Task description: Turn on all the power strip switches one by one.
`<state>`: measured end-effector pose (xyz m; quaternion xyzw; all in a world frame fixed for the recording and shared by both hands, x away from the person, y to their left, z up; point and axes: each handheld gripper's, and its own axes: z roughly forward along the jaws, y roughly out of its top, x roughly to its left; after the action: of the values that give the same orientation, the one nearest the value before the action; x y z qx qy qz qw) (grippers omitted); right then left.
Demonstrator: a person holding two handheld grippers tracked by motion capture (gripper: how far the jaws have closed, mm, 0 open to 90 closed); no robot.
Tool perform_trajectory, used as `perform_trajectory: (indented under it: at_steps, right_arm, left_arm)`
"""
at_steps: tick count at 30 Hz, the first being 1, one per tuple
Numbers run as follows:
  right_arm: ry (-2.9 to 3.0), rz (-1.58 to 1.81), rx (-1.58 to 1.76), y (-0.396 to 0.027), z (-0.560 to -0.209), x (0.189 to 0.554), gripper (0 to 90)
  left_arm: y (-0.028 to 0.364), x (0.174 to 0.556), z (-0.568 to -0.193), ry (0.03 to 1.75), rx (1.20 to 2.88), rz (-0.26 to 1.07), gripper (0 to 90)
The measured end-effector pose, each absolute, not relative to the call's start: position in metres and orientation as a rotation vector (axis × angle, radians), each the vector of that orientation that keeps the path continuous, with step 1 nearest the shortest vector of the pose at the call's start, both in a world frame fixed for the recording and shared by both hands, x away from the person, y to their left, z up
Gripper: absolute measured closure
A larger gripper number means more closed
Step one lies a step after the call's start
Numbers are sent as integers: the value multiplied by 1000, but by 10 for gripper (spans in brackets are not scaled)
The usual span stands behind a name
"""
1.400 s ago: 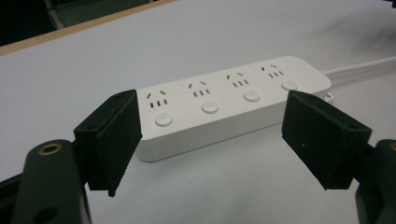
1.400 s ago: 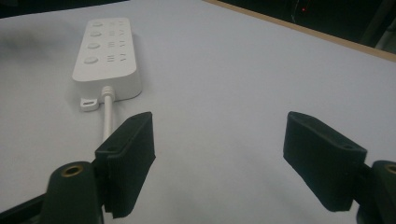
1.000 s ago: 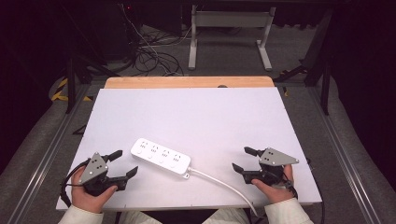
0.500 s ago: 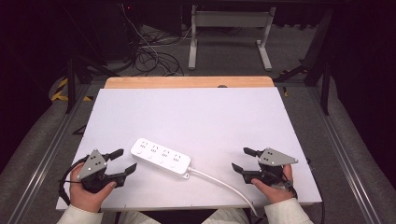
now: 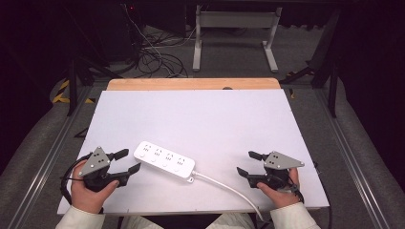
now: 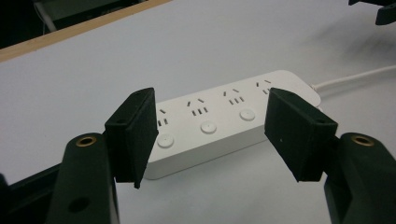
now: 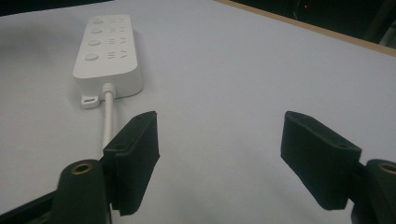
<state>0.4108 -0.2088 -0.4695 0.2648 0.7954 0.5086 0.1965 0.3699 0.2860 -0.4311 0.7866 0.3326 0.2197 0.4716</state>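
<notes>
Work is barely begun: left gripper (image 6: 212, 135) fingers, just narrowing yet gaping, frame the untouched strip (image 6: 224, 119); right gripper (image 7: 219, 161) gapes empty.

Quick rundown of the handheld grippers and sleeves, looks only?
Both are black. The left gripper and right gripper each carry a grey three-cornered plate with small holes on top. Jaws end in flat, rectangular black pads, with brass-coloured eyelets behind them. A black cable loops from the left one. Sleeves are white.
</notes>
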Motion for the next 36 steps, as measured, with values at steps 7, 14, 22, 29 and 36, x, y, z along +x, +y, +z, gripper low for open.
perform_trajectory:
  at_steps: [7,14,22,29,36]
  right_arm:
    - [2230,1425,739,-209,-470,411,280]
    - [2235,1411,744,-208,-470,411,288]
    - [2244,1399,747,-208,-471,411,294]
    - [2250,1406,746,-208,-471,411,297]
    - [2251,1398,744,-208,-471,411,304]
  left_arm:
    - [283,376,-429,805,1942,540,362]
    - [285,378,-419,803,1975,510,502]
    - [287,389,-407,815,2033,438,736]
    - [288,401,-405,844,2058,396,895]
    - [288,417,-414,890,2062,365,898]
